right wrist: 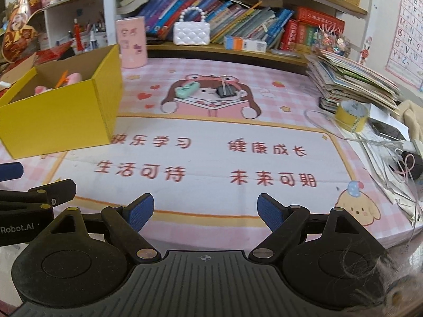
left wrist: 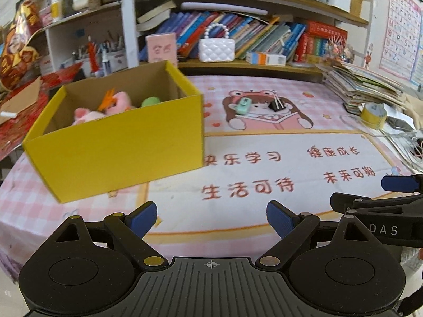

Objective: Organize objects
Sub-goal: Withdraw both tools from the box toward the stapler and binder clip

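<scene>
- We hold our left tool (left wrist: pixel 211 220) and right tool (right wrist: pixel 205 212) low at the near edge of the bench (right wrist: pixel 211 155). Both are wide and hold nothing.
- The yellow box (left wrist: pixel 119 142) stands on the left with soft toys (left wrist: pixel 105 107) inside, so it is likely where things go.
- The green eraser (right wrist: pixel 186 89) and black clip (right wrist: pixel 226 91) lie apart, far back on the bench, likely next.

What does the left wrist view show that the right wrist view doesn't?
Only the left wrist view shows a green toy inside the yellow box, beside the pink plush. Only the right wrist view shows the puppy print on the mat and the whole pink cylinder. Both share the box, the mint item, the binder clip, the tape roll, and both grippers open: left, right.
</scene>
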The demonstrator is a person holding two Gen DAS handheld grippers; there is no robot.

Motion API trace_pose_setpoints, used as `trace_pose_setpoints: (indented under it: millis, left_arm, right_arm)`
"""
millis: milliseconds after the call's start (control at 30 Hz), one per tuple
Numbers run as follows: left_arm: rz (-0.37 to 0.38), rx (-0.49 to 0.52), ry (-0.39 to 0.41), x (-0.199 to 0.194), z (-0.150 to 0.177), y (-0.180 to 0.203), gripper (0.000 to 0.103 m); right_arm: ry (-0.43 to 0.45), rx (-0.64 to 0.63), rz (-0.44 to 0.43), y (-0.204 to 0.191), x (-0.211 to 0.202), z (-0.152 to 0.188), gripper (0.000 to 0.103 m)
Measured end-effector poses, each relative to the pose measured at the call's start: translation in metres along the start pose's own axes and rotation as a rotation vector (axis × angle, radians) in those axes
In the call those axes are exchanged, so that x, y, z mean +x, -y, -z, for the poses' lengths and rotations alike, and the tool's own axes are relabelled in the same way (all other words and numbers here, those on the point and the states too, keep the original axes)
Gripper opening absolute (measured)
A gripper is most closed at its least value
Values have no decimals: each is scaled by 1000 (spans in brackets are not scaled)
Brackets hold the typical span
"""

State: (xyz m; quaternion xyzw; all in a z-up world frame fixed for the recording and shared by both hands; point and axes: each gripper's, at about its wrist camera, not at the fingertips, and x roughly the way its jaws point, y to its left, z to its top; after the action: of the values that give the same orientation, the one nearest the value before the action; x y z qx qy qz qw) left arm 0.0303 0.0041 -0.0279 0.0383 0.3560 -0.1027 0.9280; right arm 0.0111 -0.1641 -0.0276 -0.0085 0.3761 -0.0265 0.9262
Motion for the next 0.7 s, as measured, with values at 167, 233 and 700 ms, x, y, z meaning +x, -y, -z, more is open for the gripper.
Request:
trace_pose_setpoints:
  millis: [167,233,700]
  left_arm:
    - [4,19,-10,17,-16,22,92]
    - [3,30,-13,25,-21,33,92]
    - [-19,-16,-66,83,-60,86,92]
  right_arm:
    - [-14,8,2,24,15,-11,84]
    - [-21,15,2,35,23,-17,84]
    - [-56,7,-42,101,79,-56,84]
